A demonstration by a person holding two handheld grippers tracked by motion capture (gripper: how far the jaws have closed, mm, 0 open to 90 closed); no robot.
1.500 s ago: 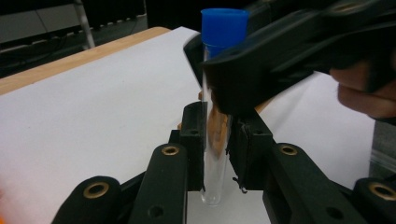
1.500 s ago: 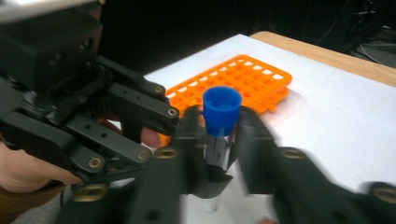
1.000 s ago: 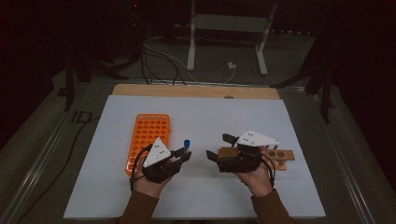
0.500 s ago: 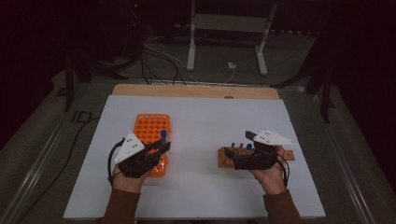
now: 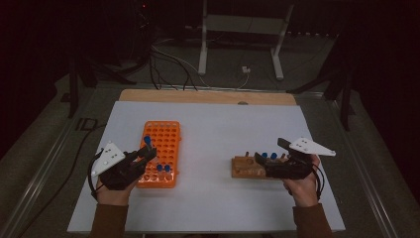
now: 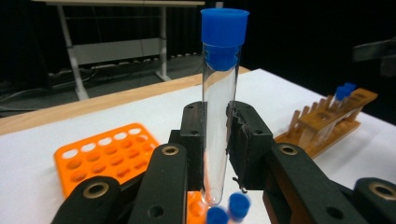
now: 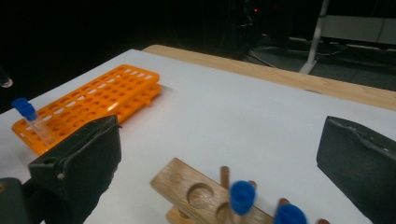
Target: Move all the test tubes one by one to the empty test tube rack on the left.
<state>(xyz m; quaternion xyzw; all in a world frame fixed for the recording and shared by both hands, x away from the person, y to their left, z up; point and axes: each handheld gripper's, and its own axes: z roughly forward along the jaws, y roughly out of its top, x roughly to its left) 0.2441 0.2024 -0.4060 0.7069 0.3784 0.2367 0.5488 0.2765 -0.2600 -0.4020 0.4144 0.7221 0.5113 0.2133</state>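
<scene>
My left gripper (image 6: 217, 135) is shut on a clear test tube (image 6: 219, 116) with a blue cap and holds it upright. In the high view that gripper (image 5: 143, 154) and its tube (image 5: 147, 144) hang over the left side of the orange rack (image 5: 166, 139). Two blue-capped tubes (image 5: 162, 168) stand at the rack's near end. My right gripper (image 5: 270, 151) hovers over the wooden rack (image 5: 245, 166) with blue-capped tubes (image 7: 243, 193) in it. Its jaws (image 7: 224, 154) have just opened wide and hold nothing.
A white mat (image 5: 223, 124) covers the table, with a wooden strip (image 5: 208, 96) along its far edge. Cables (image 5: 168, 62) and a metal stand (image 5: 242, 29) lie on the dark floor beyond. Bare mat separates the two racks.
My left gripper carried the tube left, from the table's middle to the orange rack. My right gripper slid right along the wooden rack.
</scene>
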